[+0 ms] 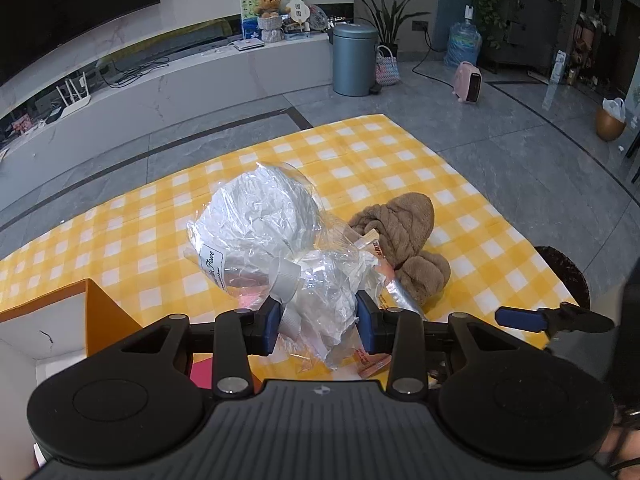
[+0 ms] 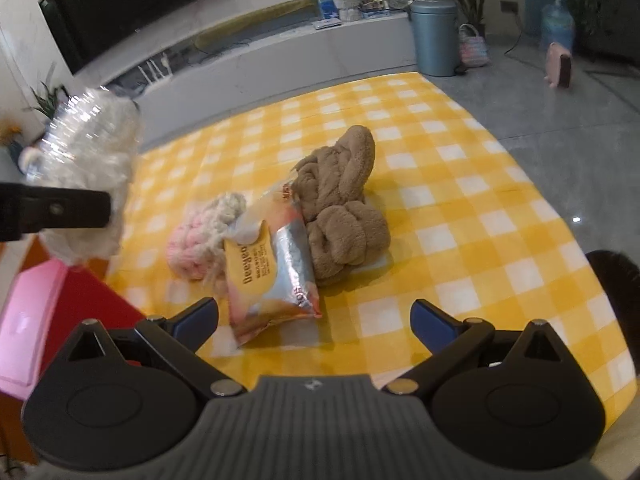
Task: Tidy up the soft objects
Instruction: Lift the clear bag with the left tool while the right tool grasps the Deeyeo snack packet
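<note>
My left gripper (image 1: pixel 319 316) is shut on a clear plastic bag (image 1: pixel 260 224) stuffed with white soft filling, held above the yellow checked tablecloth (image 1: pixel 360 152). The right wrist view shows that bag (image 2: pixel 92 148) raised at the left edge, a left finger (image 2: pixel 60 208) across it. My right gripper (image 2: pixel 314 314) stands open just in front of a silver-and-orange snack packet (image 2: pixel 268 272) lying on the cloth. A pink and cream yarn bundle (image 2: pixel 200 236) lies left of the packet. A brown plush towel (image 2: pixel 344 208) lies behind it on the right; the left wrist view shows this towel (image 1: pixel 404 224) partly behind the bag.
An orange-walled box (image 1: pixel 104 304) stands at the table's near left, with a pink item (image 2: pixel 28 320) in it. A dark round object (image 2: pixel 616 280) sits past the table's right edge. Beyond the table are grey floor, a blue bin (image 1: pixel 354 60) and a white TV bench (image 1: pixel 160 92).
</note>
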`<state>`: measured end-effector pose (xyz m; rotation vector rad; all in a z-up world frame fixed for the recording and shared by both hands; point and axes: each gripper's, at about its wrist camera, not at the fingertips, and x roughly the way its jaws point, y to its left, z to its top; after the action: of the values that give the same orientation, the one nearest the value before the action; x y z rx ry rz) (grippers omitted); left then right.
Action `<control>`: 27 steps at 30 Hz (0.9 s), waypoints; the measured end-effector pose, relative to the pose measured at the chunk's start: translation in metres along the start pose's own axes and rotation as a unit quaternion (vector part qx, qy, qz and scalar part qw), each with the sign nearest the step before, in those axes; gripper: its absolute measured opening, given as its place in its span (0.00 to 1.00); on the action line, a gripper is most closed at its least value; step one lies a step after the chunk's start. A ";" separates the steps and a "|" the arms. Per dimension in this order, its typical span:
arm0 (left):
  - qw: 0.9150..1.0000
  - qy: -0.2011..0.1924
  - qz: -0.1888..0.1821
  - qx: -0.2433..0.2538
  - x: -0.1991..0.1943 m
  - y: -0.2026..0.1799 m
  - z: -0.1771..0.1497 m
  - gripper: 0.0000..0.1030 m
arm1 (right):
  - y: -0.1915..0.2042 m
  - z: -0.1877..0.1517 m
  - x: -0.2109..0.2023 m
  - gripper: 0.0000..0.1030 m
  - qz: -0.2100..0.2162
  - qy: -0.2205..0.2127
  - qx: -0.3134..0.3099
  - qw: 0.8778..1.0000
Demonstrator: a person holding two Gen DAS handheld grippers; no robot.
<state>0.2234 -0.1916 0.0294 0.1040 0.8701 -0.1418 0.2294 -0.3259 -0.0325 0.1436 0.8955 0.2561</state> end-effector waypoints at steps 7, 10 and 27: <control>1.000 -0.012 0.006 0.004 -0.010 0.007 -0.006 0.42 | 0.048 0.001 0.025 0.97 -0.015 -0.009 -0.156 0.988; 0.999 -0.031 0.011 -0.001 -0.019 0.010 -0.008 0.42 | 0.058 0.003 0.035 0.90 -0.041 -0.014 -0.172 0.984; 0.998 -0.061 0.013 -0.026 -0.043 0.031 -0.018 0.42 | 0.034 -0.028 0.015 0.23 -0.028 0.071 -0.151 0.986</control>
<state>0.1879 -0.1547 0.0521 0.0576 0.7502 -0.0991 0.2109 -0.2882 -0.0535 -0.1822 0.9893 0.3494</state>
